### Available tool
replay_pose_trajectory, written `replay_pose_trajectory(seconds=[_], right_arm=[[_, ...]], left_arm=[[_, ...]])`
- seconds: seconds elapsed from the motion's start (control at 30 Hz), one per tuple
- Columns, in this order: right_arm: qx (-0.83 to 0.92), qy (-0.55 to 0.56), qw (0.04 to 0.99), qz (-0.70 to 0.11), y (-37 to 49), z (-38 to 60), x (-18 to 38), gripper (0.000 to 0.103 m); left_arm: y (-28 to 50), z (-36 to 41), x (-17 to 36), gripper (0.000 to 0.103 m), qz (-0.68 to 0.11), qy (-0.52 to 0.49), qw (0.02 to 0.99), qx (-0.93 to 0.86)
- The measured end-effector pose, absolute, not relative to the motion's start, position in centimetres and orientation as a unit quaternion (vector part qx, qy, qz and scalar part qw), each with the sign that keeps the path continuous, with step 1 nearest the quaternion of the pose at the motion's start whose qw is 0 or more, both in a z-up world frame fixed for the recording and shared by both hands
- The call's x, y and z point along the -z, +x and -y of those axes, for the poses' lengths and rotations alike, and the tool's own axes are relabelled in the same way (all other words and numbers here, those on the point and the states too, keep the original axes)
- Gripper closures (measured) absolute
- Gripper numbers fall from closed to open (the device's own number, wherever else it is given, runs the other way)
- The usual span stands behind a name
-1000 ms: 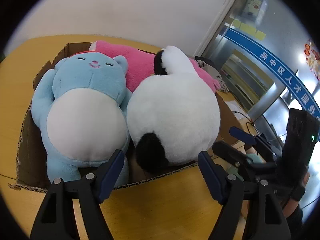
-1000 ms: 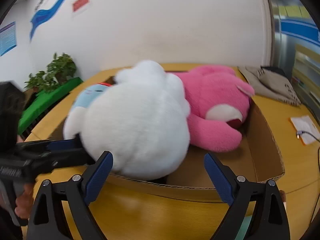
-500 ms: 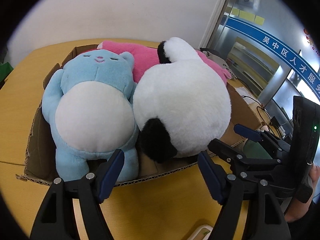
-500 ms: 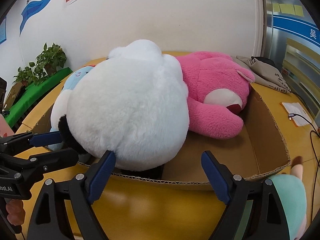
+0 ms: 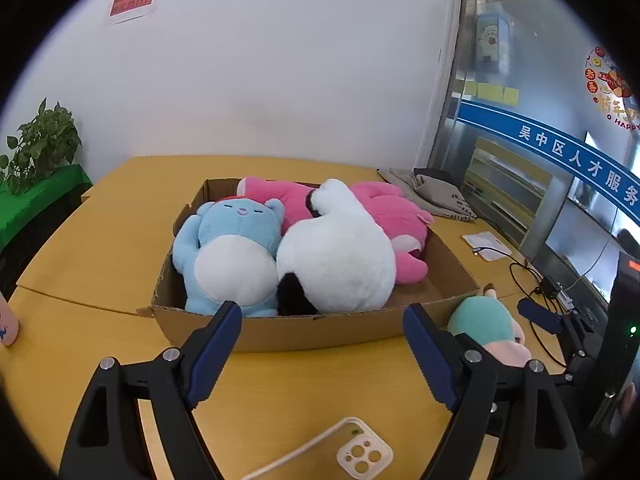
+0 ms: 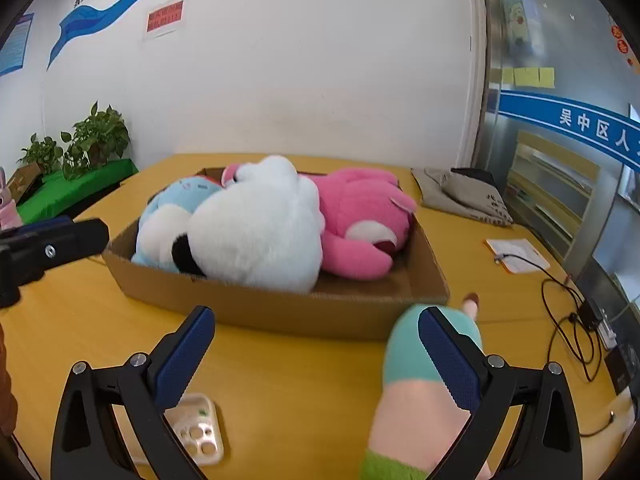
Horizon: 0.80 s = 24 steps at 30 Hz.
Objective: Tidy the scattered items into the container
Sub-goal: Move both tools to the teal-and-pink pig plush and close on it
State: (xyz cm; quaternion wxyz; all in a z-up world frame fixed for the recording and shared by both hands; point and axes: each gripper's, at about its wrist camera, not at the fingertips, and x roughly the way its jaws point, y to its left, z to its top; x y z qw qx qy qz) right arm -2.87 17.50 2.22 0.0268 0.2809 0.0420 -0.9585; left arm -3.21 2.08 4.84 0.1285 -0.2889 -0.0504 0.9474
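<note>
Blue-padded fingers of the left gripper (image 5: 322, 350) stand spread wide over bare table, nothing between them. Just below them lies a cream phone case (image 5: 363, 455) with a white cable running off it; the same case shows by the left finger of the right gripper (image 6: 316, 354).

Right gripper likewise spread, holding nothing. Its right finger (image 6: 448, 356) overlaps a small plush toy (image 6: 416, 392), teal, pale pink and green, lying on the yellow table (image 6: 280, 384) outside the box; whether pad and toy touch, cannot tell. From the left wrist camera the same toy (image 5: 486, 330) sits just beside the near right corner of the cardboard box (image 5: 320, 328).

Box is open-topped and shallow. Inside, left to right: a light blue bear (image 5: 230, 256) on its back with white belly up, a big white plush with black patches (image 5: 340, 260) pressed against it, and a pink plush (image 5: 388, 216) behind and to the right, partly under the white one. All three rise above the box walls.

Farther back on the table: a grey cloth bag (image 5: 432, 196), a paper card with a cable (image 5: 486, 244). Potted plants (image 6: 96, 140) on a green ledge by the white wall.
</note>
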Motion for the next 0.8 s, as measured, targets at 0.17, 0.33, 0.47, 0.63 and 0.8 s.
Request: replay_pose_trajectory(seconds=[0.17,0.33,0.47,0.63,0.8], right_arm=[[0.952,0.305,0.015,-0.034,-1.0,-18.9,-1.7,0.000],[0.955,0.294,0.012,-0.038,0.1,-19.5,-2.4,0.000],[0.956,0.291,0.014,-0.039,0.4,-20.2,-2.5,0.000],[0.956,0.293,-0.010,-0.003,0.2,-24.3,-1.8,0.000],[0.931,0.361,-0.055,0.023,-1.9,-29.0,2.5,0.000]], left_arm=[[-1.7,-4.1,-3.7,0.020,0.043,-0.301,0.148,-0.941],[-0.2,-4.8,-3.7,0.020,0.038,-0.305,0.142,-0.941],[0.5,-4.9,-3.8,0.020,0.044,-0.301,0.146,-0.941],[0.3,-5.4,-3.1,0.020,0.057,-0.320,0.164,-0.931],[0.2,-5.9,-2.4,0.020,0.054,-0.335,0.172,-0.925]])
